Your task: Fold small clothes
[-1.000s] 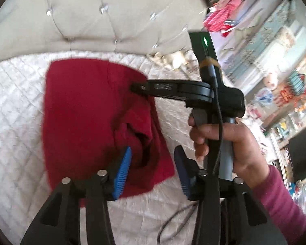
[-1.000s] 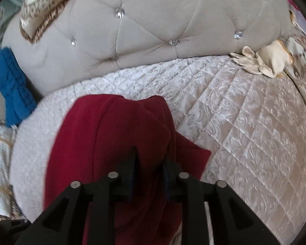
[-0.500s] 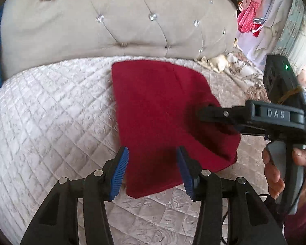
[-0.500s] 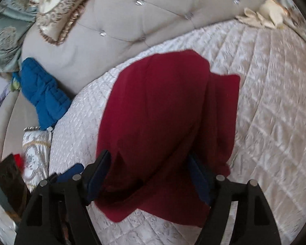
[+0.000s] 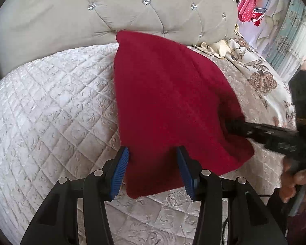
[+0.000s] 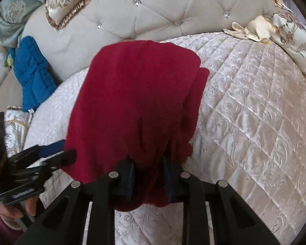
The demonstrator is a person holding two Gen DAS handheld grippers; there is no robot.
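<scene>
You are standing over a quilted bed (image 5: 51,106) with a tufted headboard (image 5: 112,14) behind it. A dark red garment (image 5: 169,94) lies on the quilt, its far end reaching up against the headboard and its near edge lifted toward you.

Your right gripper (image 6: 148,180) has just been closing, and its jaws now pinch a bunched fold of the garment's near edge. Your left gripper (image 5: 153,171) is narrowly parted, with the garment's near corner lying between the blue pads (image 5: 120,169); from this angle the pads seem not to press on the cloth, though the view is too steep to be sure.

A blue jacket (image 6: 31,75) sits off to the left by the headboard, and cream gloves (image 6: 253,28) lie at the far right.

Risks from here: the right grip holds a gathered wad, not a flat edge, so carrying it over may fold in a crease or drag several layers. If the left closes late, its corner will trail and the fold will skew.
</scene>
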